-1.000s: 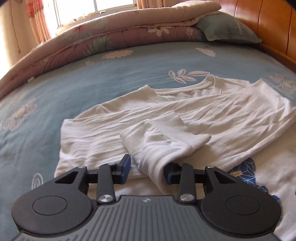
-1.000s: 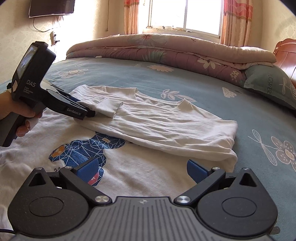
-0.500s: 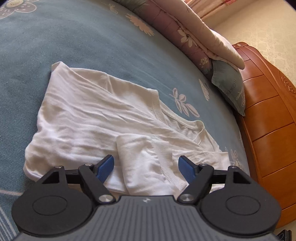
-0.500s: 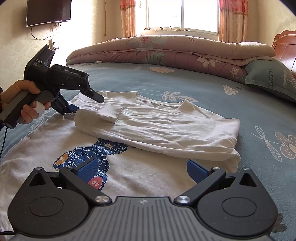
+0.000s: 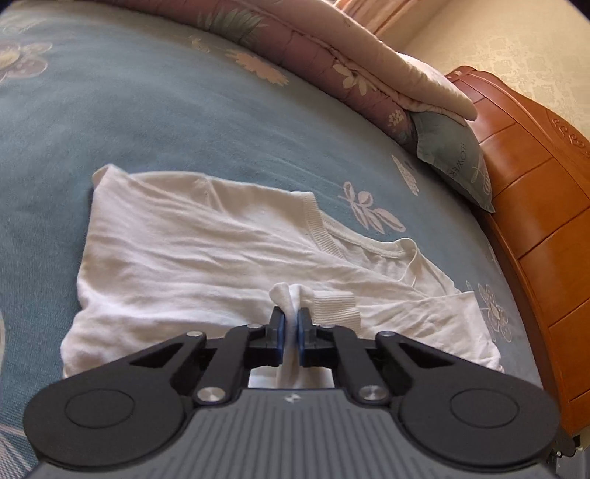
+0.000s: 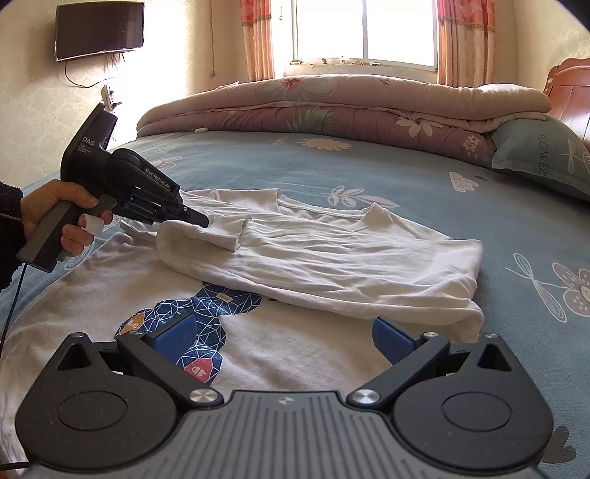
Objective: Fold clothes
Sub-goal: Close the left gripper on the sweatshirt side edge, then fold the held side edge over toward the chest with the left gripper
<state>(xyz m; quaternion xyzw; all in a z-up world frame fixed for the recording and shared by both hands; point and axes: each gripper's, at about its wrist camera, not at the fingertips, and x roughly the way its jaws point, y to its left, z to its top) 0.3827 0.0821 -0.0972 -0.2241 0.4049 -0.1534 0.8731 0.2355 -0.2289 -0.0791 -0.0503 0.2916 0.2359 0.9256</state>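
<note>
Left gripper (image 5: 290,320): jaws just closed, blue pads clamped on a bunched fold of the white sleeve (image 5: 295,298), whose ribbed cuff (image 5: 333,304) sticks out to the right of the fingers. Seen from the right wrist view, this gripper (image 6: 204,221) is held in a person's hand (image 6: 61,206) by its grey grip, tip buried in the rolled sleeve end.

Right gripper (image 6: 282,333): jaws spread wide, nothing between the blue pads (image 6: 175,335); it hovers over the near garment.

Printed T-shirt (image 6: 276,353): white, with a blue geometric motif (image 6: 195,324); lies flat at the near edge of the bed, partly under the next item.

White long-sleeved shirt (image 6: 332,261): half folded, lying crosswise near the middle of the bed, its near edge overlapping the printed T-shirt; ribbed neckline (image 6: 320,210) faces the far side.

Bed cover (image 6: 405,184): blue-grey, with pale flower and leaf print.

Folded quilt (image 6: 332,107): pink and mauve, floral, along the far edge of the bed.

Pillow (image 6: 542,158): grey-green, lettered, at the far right corner, against the wooden headboard (image 5: 534,206).

Window with curtains (image 6: 365,33) and wall-mounted television (image 6: 99,29): beyond the bed.
</note>
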